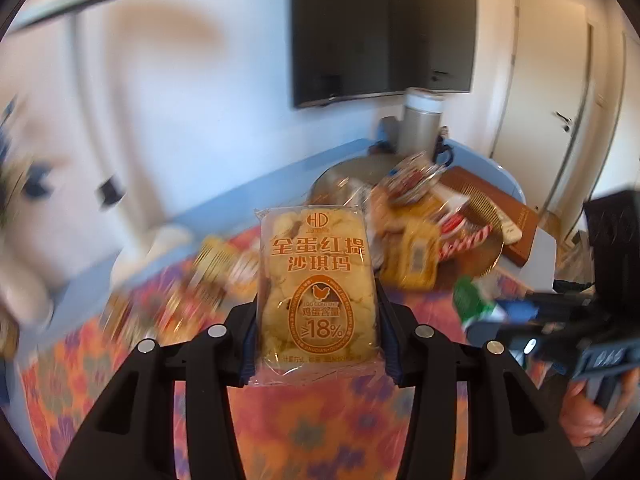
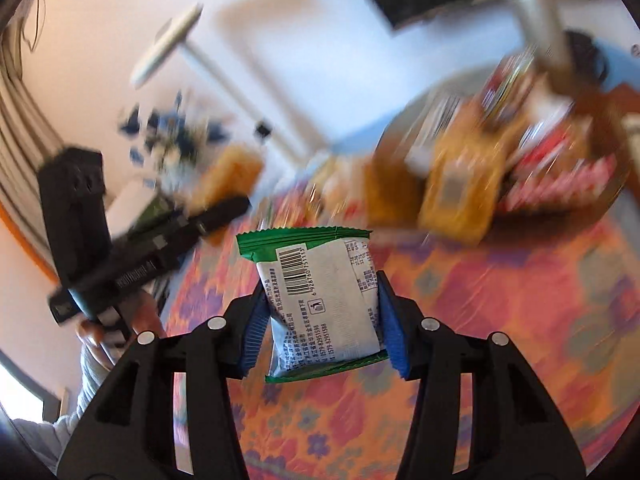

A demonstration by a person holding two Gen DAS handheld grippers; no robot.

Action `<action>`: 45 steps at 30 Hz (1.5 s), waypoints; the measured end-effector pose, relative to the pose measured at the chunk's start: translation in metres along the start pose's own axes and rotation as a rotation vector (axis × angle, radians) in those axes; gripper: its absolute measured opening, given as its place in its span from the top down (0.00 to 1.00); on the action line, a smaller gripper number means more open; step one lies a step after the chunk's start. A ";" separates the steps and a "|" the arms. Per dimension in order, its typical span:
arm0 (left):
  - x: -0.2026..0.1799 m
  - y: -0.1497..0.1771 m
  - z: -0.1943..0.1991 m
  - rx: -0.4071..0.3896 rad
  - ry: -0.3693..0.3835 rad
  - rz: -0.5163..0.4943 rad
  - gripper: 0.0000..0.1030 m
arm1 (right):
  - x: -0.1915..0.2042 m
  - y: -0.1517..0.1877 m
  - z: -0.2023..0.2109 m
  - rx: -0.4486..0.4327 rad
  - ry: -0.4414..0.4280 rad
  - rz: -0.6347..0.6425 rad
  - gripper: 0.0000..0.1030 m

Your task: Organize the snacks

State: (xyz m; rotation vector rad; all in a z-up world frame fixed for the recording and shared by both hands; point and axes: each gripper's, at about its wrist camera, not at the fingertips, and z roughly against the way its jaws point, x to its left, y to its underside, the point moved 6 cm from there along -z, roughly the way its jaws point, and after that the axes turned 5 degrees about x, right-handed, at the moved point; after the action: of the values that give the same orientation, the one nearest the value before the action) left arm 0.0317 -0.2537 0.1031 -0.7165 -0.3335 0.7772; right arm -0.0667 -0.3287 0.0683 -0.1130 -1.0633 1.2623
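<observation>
Two packs up over the cloth: left gripper clamping cake pack, right gripper pinching green pack. Probably light, crinkly, slippery, crushable; best squeezed mid-body, gently

Left gripper — both fingers clamped against the sides of an upright orange snack packet, held above the floral tablecloth. Right gripper — fingers pressed onto a green-and-white snack packet, tilted, likewise above the tablecloth; the person's hand grips its handle.
</observation>
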 end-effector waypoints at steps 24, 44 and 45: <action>0.035 -0.034 -0.050 -0.027 0.060 0.133 0.11 | -0.051 -0.097 0.002 -0.030 0.211 -0.048 0.28; 0.194 0.187 0.000 0.147 -0.343 0.508 0.07 | 0.079 0.072 -0.158 0.254 0.321 0.467 0.05; 0.195 0.184 0.003 0.123 -0.330 0.510 0.06 | 0.082 0.071 -0.160 0.245 0.338 0.491 0.04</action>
State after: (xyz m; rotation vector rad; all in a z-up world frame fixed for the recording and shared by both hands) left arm 0.0667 -0.0176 -0.0187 -0.5593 -0.4023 1.3958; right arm -0.0122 -0.1628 -0.0136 -0.4040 -0.5961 1.7327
